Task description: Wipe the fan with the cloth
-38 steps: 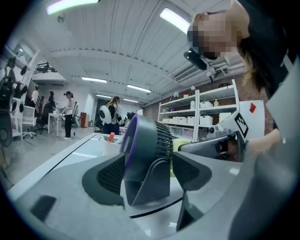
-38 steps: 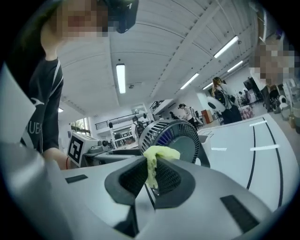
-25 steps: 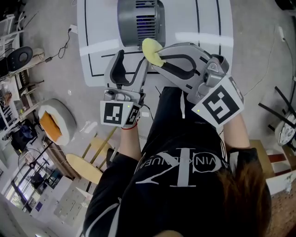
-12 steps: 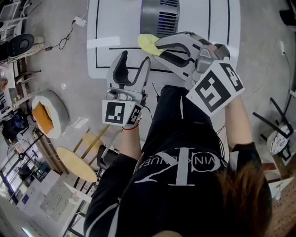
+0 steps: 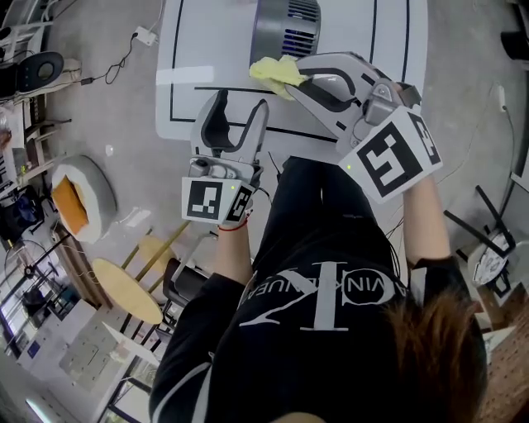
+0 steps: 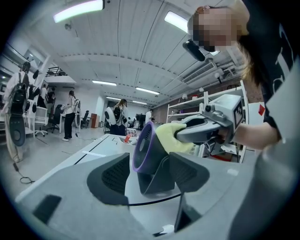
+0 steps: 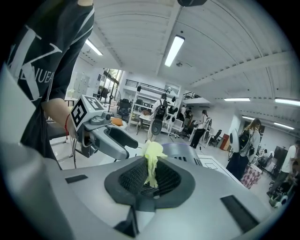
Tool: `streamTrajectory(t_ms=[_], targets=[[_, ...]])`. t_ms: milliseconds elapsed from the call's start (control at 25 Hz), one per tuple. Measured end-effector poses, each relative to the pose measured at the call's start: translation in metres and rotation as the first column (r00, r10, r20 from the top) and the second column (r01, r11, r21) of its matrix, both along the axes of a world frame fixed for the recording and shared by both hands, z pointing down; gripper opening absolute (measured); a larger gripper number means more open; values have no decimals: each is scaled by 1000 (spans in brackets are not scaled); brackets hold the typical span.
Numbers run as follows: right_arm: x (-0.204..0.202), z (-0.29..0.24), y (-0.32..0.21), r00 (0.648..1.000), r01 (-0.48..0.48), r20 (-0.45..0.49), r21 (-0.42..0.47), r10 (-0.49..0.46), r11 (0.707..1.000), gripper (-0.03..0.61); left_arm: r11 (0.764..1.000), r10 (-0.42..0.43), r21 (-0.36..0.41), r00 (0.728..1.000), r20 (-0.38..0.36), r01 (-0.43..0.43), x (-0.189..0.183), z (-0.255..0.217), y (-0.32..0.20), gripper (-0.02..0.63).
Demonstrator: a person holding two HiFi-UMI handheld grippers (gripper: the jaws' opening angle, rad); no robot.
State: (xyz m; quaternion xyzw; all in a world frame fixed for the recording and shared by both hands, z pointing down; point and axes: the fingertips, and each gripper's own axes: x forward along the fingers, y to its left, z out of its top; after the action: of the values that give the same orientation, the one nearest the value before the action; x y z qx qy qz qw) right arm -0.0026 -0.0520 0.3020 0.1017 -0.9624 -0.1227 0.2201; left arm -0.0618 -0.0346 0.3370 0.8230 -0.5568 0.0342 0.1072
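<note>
Looking steeply down from my head camera: a small grey desk fan with a purple front rim (image 5: 285,25) stands upright on a white table top marked with black lines (image 5: 207,49), at the far side from me. Both hand-held grippers reach toward it.

The right gripper (image 5: 291,78) has its jaws pressed together on a crumpled pale-yellow cloth (image 5: 275,72). In the right gripper view the cloth sticks up from between the dark ribbed pads, firmly pinched. Seen from the left gripper view, the cloth lies against the upper rear of the fan's housing, behind the purple rim. It looks to be touching, though I cannot be sure how firmly.

The left gripper (image 5: 241,103) hangs just short of the fan, pointing almost level. Its jaws have just been closing a little, yet they stand spread wide with nothing pinched. The fan's stand shows in the gap beyond them, apart from both pads.

I judge the wiping step to be at its start: the cloth has reached the fan, but most of the housing is unwiped.

The next move, as I read it, calls for dragging the cloth across the housing with light pressure while keeping the pinch tight. The fan looks light and might slide or tip, so the left gripper may need to steady its stand.
</note>
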Motion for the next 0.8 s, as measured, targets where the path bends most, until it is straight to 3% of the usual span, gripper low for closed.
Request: streamTrajectory(t_ms=[360,560,720,800], targets=[[24,-21,-30,998,9,-69,77,-4,997,35,998,-52,35,999,10,52,24,-27,-16,265],[25,-31,-36,997,-14,-71,88,20,996,35,998,-48,43,998,49,46,14,-31,-15,245],[22,-35,-51,993,-40,-104,86,48,996,35,996,-56,74,997,58,52,-14,-49,-40,183],[26,-37,-59,991,-51,-117,93,62,994,35,994,-75,88,996,47,71,-21,-56,-53,102]])
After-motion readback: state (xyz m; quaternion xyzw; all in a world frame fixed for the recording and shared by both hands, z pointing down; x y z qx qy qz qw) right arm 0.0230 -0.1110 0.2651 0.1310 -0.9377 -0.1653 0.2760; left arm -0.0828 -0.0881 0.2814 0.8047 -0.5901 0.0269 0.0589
